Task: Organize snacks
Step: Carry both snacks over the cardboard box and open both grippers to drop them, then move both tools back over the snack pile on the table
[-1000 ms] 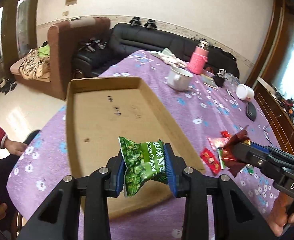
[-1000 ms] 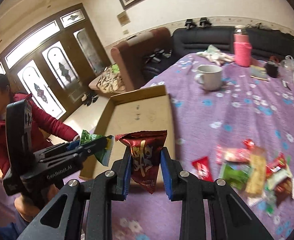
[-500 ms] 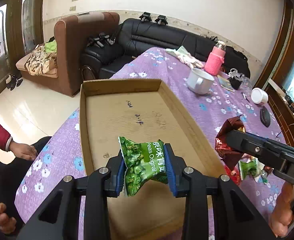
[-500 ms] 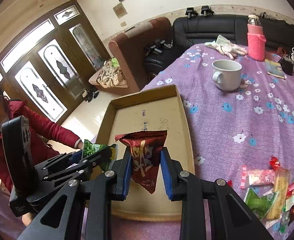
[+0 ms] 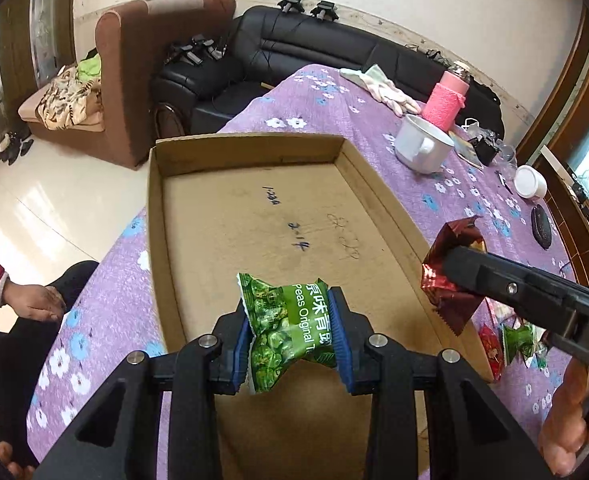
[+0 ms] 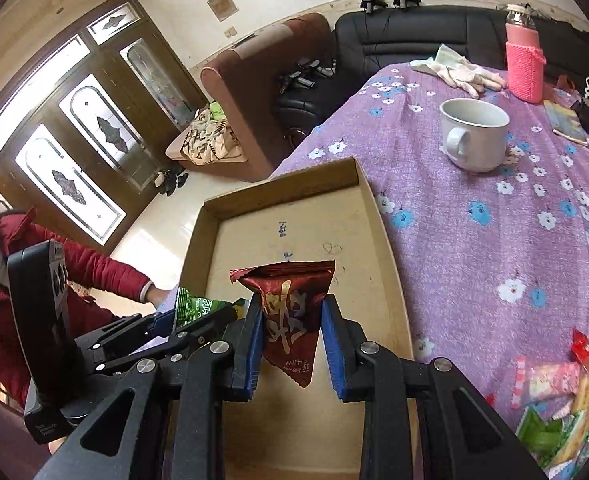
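My left gripper (image 5: 292, 332) is shut on a green pea snack packet (image 5: 290, 328) and holds it above the near end of a shallow cardboard tray (image 5: 154, 208). My right gripper (image 6: 290, 336) is shut on a dark red snack packet (image 6: 290, 312) over the tray's near right part (image 6: 390, 264). In the left wrist view the red packet (image 5: 450, 280) hangs over the tray's right wall. In the right wrist view the green packet (image 6: 194, 310) shows at the left. The tray's floor is bare, with pen marks.
Several loose snack packets (image 6: 562, 400) lie on the purple flowered tablecloth (image 6: 474, 208) right of the tray. A white mug (image 6: 474, 132), a pink bottle (image 6: 524, 60) and white gloves (image 6: 462, 70) stand farther back. A person in red (image 6: 74, 272) sits at the left.
Both grippers have moved forward and left over the tray, each still holding its packet. The snack pile has slid toward the right edge of view.
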